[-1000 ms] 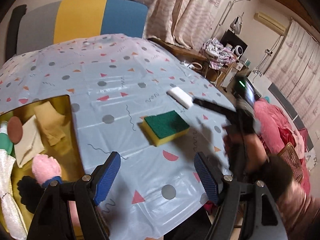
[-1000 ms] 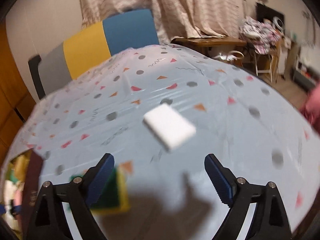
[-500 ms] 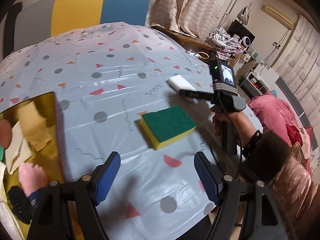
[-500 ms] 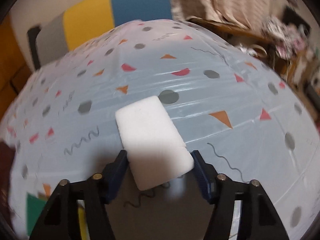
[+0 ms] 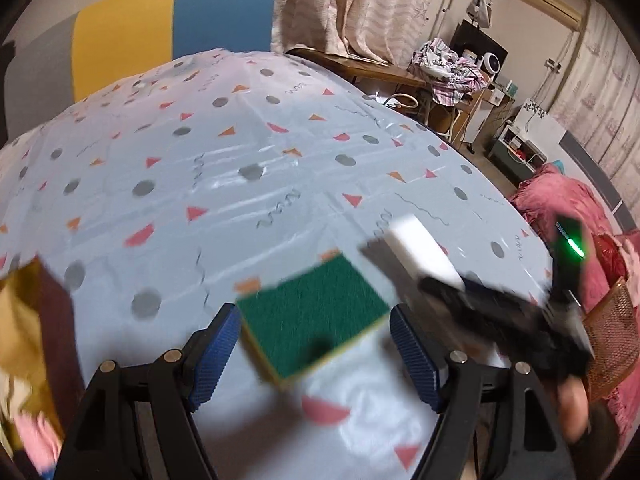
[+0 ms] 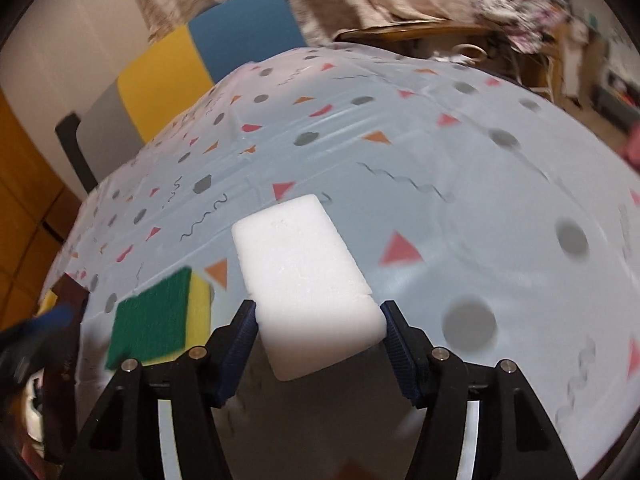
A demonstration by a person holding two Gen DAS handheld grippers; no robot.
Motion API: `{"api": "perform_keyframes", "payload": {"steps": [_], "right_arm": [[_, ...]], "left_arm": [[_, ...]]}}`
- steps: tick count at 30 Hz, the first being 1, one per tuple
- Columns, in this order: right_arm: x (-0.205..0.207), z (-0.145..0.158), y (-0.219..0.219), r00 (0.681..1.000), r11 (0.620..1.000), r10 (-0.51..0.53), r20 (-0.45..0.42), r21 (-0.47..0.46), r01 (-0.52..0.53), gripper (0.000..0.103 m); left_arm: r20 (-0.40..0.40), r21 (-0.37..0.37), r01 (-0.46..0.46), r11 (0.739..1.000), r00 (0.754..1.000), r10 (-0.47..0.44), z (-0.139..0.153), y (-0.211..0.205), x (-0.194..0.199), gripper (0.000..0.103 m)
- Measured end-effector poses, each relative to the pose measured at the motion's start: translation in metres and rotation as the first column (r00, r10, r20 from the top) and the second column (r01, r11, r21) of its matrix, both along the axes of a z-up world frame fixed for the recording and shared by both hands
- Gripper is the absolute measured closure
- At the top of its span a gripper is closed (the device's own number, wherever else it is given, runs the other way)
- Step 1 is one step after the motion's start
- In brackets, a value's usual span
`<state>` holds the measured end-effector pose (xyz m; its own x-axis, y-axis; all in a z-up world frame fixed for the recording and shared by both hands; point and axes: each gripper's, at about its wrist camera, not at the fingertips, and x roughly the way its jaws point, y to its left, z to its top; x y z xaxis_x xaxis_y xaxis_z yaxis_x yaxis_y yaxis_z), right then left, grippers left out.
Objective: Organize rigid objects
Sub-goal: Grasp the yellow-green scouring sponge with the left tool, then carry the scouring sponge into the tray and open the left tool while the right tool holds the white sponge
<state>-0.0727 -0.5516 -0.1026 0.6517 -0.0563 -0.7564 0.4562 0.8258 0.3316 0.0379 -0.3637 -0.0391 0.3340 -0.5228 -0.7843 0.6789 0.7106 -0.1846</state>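
Observation:
A green and yellow sponge [image 5: 314, 314] lies on the patterned tablecloth, between the open blue-padded jaws of my left gripper [image 5: 316, 354]; it also shows in the right wrist view [image 6: 158, 320]. My right gripper [image 6: 318, 338] is shut on a white foam block [image 6: 304, 276] and holds it above the cloth. In the left wrist view the white block [image 5: 422, 252] hangs just right of the sponge, gripped by the right gripper [image 5: 452, 284].
A gold tray [image 5: 28, 320] with soft items stands at the table's left edge. A grey, yellow and blue chair back [image 5: 160, 28] stands behind the table. A brown wire basket [image 5: 612, 340] and pink bedding lie off the right edge.
My right gripper closed on the white block and lifted it toward the sponge. My left gripper moved forward until its open jaws sit on either side of the sponge.

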Motion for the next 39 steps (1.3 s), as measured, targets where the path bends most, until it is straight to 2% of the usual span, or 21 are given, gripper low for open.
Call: {"api": "perform_keyframes", "payload": {"steps": [4,9,10,12,16,20,22,25,26,28,29,32,35,39], "right_arm": [[-0.030,0.001,0.005,0.997,0.995,-0.072,0.041,0.066,0.069,0.040],[-0.055,0.000,0.011,0.989,0.984,-0.124,0.080,0.142,0.112,0.040],[-0.058,0.000,0.011,0.988,0.982,-0.129,0.085,0.149,0.115,0.040],[-0.063,0.000,0.012,0.986,0.981,-0.135,0.094,0.155,0.120,0.040],[-0.065,-0.001,0.011,0.983,0.976,-0.148,0.107,0.175,0.127,0.040],[-0.067,-0.002,0.012,0.981,0.974,-0.153,0.116,0.185,0.130,0.040],[-0.069,-0.003,0.012,0.981,0.974,-0.153,0.118,0.187,0.130,0.040],[-0.068,-0.003,0.012,0.981,0.975,-0.153,0.117,0.182,0.131,0.040],[-0.068,-0.003,0.012,0.981,0.975,-0.155,0.116,0.180,0.132,0.040],[-0.068,-0.003,0.012,0.980,0.974,-0.159,0.116,0.180,0.137,0.040],[-0.069,-0.002,0.013,0.980,0.974,-0.161,0.116,0.181,0.139,0.040],[-0.070,-0.002,0.012,0.979,0.973,-0.166,0.116,0.183,0.143,0.040],[-0.071,-0.001,0.013,0.979,0.970,-0.172,0.112,0.191,0.149,0.040],[-0.073,-0.001,0.017,0.977,0.965,-0.180,0.116,0.213,0.152,0.040]], "left_arm": [[0.049,0.047,0.056,0.997,0.997,-0.058,-0.012,-0.026,0.022,0.023],[-0.010,0.146,0.135,0.980,0.991,-0.135,-0.044,-0.042,0.042,0.023],[-0.040,0.107,0.157,0.982,0.987,-0.153,-0.045,-0.039,0.042,0.023],[-0.101,0.082,0.175,0.981,0.981,-0.166,-0.047,-0.036,0.040,0.023],[-0.076,0.117,0.241,0.963,0.969,-0.234,-0.045,-0.034,0.021,0.022],[-0.121,0.110,0.277,0.955,0.957,-0.264,-0.044,-0.032,0.009,0.022],[-0.097,0.146,0.286,0.947,0.957,-0.274,-0.045,-0.035,0.002,0.021],[-0.010,0.240,0.293,0.925,0.954,-0.300,-0.051,-0.041,-0.017,0.021],[0.027,0.295,0.288,0.911,0.951,-0.309,-0.055,-0.045,-0.025,0.022],[0.074,0.336,0.270,0.902,0.947,-0.311,-0.059,-0.048,-0.031,0.024],[0.097,0.334,0.254,0.907,0.948,-0.302,-0.059,-0.047,-0.034,0.026],[0.084,0.315,0.224,0.922,0.961,-0.262,-0.056,-0.041,-0.033,0.029],[0.013,0.221,0.201,0.954,0.978,-0.209,-0.044,-0.027,-0.028,0.030],[-0.004,0.119,0.176,0.977,0.984,-0.176,-0.020,-0.004,-0.031,0.030]]}}
